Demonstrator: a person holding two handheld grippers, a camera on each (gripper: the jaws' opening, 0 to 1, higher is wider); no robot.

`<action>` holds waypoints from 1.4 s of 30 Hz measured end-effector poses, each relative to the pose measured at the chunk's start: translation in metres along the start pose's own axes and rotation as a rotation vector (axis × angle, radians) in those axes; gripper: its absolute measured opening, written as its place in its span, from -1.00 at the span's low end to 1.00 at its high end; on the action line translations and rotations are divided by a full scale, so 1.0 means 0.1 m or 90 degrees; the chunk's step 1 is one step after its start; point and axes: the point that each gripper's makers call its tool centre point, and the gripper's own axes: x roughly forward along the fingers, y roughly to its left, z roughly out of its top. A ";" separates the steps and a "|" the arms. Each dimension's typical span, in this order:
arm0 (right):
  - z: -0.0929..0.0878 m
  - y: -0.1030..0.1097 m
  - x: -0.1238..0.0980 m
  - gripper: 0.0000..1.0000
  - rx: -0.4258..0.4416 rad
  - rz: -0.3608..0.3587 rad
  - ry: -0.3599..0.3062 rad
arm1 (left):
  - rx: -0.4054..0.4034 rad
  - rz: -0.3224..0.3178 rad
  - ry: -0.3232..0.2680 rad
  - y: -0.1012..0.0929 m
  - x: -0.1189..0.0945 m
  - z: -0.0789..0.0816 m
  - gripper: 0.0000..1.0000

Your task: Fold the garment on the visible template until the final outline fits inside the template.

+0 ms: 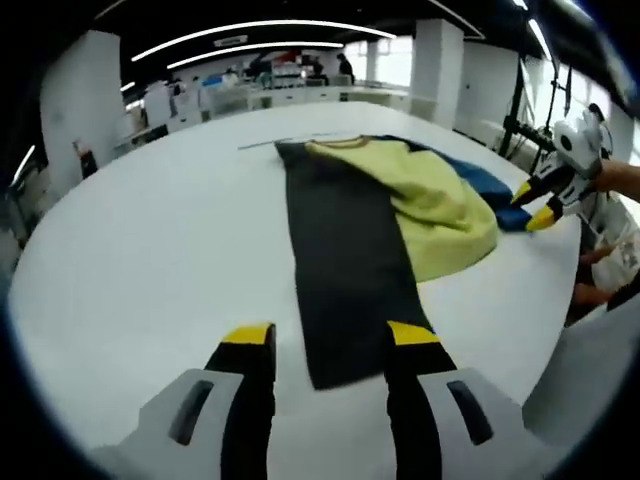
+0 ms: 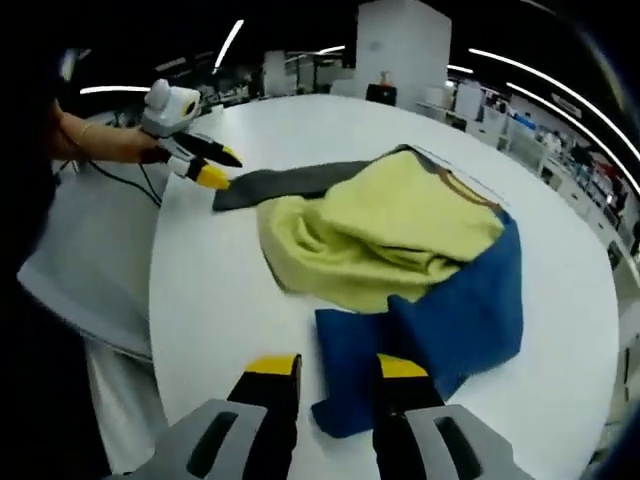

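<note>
The garment [image 1: 430, 205], yellow with blue sleeves, lies bunched on the white bench [image 1: 150, 250] in the left gripper view, ahead and to the right of the left hand-held gripper [image 1: 330, 345], partly over a long dark template [image 1: 345, 270] that runs straight out from between its jaws. Those jaws stand apart and hold nothing. The right hand-held gripper [image 1: 533, 205] sits at the far right, its tips at the blue edge of the garment; whether it grips the cloth I cannot tell.

In the right gripper view the garment [image 2: 390, 240] lies just ahead of the right hand-held gripper [image 2: 335, 375], a blue sleeve [image 2: 360, 375] reaching between its parted jaws. The template [image 2: 290, 183] pokes out beyond the yellow cloth. The left hand-held gripper [image 2: 215, 168], held by a hand [image 2: 110, 143], hovers at the far left near the template's end.
</note>
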 end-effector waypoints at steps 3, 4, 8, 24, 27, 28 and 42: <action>-0.03 0.00 0.02 -0.69 -0.014 -0.010 0.008 | 0.005 0.006 0.013 0.02 0.00 -0.07 -0.35; -0.04 -0.01 0.02 -0.72 -0.023 -0.016 0.011 | -0.009 0.004 0.004 0.02 0.00 -0.06 -0.37; -0.07 -0.04 0.03 -0.85 -0.026 -0.029 0.012 | -0.024 0.003 0.000 0.02 0.01 -0.06 -0.42; 0.03 -0.08 -0.07 -1.00 0.013 -0.045 -0.019 | -0.087 -0.003 0.001 -0.03 0.02 -0.07 -0.96; 0.15 -0.12 -0.16 -1.00 0.019 -0.043 -0.042 | -0.090 -0.004 0.009 -0.03 0.02 -0.06 -0.97; 0.20 -0.15 -0.19 -1.00 0.025 -0.045 -0.050 | -0.086 -0.001 0.010 -0.01 0.00 -0.04 -0.97; 0.68 -0.97 -0.87 -1.00 0.189 -0.099 -0.185 | -0.094 0.057 -0.059 0.59 -0.34 0.45 -0.98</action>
